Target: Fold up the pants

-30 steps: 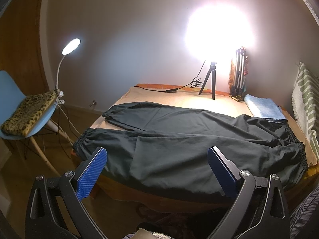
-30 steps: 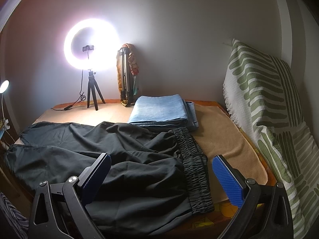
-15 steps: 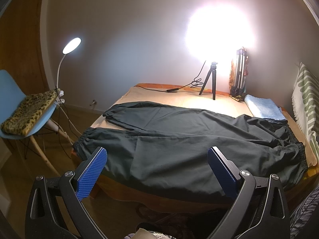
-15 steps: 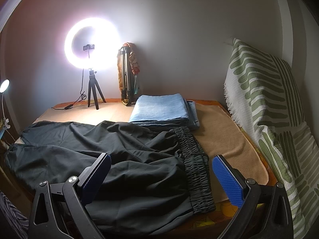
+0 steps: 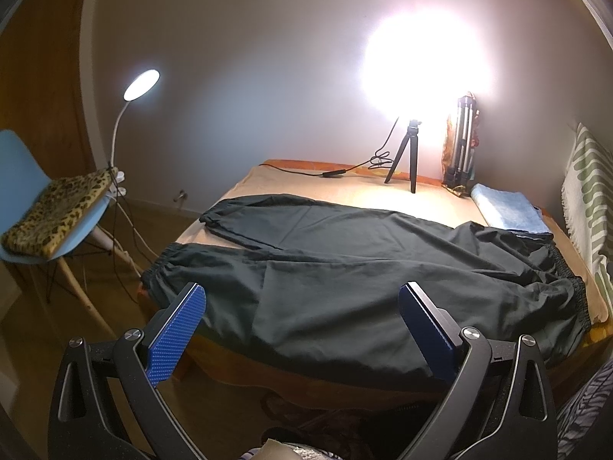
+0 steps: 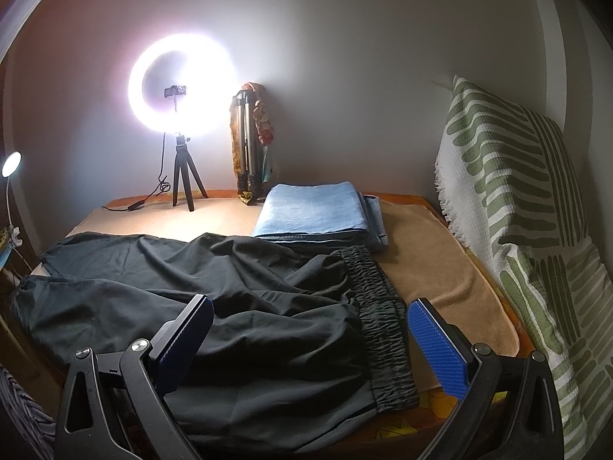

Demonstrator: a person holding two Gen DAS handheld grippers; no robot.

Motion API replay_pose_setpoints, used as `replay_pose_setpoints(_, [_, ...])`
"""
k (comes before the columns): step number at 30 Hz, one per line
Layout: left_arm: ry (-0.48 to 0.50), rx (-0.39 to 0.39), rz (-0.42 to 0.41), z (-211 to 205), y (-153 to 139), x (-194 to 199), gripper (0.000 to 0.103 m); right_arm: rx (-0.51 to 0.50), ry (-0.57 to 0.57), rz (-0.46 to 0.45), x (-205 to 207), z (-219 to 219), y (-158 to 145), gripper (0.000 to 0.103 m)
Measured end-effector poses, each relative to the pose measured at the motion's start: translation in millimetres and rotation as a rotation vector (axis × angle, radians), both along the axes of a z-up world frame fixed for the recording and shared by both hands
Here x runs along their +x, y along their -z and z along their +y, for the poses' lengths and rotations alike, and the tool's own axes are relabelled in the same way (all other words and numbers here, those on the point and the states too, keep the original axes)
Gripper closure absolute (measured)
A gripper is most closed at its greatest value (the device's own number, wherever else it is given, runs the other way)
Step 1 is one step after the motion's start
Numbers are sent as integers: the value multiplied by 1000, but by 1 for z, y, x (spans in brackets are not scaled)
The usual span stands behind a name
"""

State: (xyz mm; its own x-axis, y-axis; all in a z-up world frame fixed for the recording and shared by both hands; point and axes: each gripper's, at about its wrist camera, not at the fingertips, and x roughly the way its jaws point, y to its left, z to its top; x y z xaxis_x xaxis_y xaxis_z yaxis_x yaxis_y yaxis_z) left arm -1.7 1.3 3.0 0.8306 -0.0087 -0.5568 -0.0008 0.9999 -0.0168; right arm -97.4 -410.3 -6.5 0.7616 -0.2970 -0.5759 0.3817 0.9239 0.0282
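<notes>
Dark pants (image 5: pixel 345 268) lie spread flat across a table covered with a tan cloth (image 5: pixel 306 184), legs to the left, elastic waistband (image 6: pixel 379 306) to the right. The two legs lie apart, side by side. My left gripper (image 5: pixel 300 306) is open and empty, in front of the near leg's lower half. My right gripper (image 6: pixel 310 326) is open and empty, near the waistband end, above the near edge of the pants.
A folded light blue garment (image 6: pixel 314 211) lies behind the waistband. A ring light on a small tripod (image 6: pixel 180 176) and a folded tripod (image 6: pixel 249 145) stand at the back. A green-patterned cushion (image 6: pixel 528 230) is at right. A blue chair (image 5: pixel 46 222) and a lamp (image 5: pixel 141 84) stand at left.
Both grippers have crept slightly nearer the pants. The pants have not moved.
</notes>
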Motion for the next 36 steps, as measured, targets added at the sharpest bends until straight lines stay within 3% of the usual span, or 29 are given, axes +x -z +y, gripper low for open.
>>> replay_pose_setpoints(26, [-17, -4, -2, 7, 2, -1, 2, 0, -14, -9, 3, 3, -3, 0])
replay_pose_setpoints(36, [-97, -12, 0, 32, 4, 3, 2, 1, -106, -14, 5, 13, -1, 0])
